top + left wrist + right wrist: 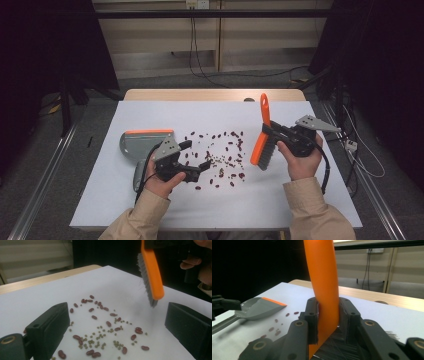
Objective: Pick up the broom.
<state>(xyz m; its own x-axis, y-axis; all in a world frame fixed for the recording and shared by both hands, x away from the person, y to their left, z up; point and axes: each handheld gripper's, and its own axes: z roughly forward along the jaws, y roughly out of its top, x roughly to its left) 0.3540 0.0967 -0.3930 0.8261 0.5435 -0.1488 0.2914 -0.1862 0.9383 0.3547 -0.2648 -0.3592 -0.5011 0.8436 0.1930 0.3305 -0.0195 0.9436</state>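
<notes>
While the dustpan (145, 142) lies near the tabletop's left edge, right gripper (274, 131) is clamped on the brush (262, 141), raised right of centre; left gripper (196, 156) gapes empty over mid-table beans (225, 155).

High view above the table (150, 210), looking forward and down; both claw views close, low, sharing scattered beans (100, 335).

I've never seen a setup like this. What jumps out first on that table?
The bright orange brush, clamped in the right claw and held off the white table, on the right. Next, the red beans scattered mid-table, with small green ones among them. At left lies a grey dustpan with an orange edge, the open left claw just beside it.
</notes>
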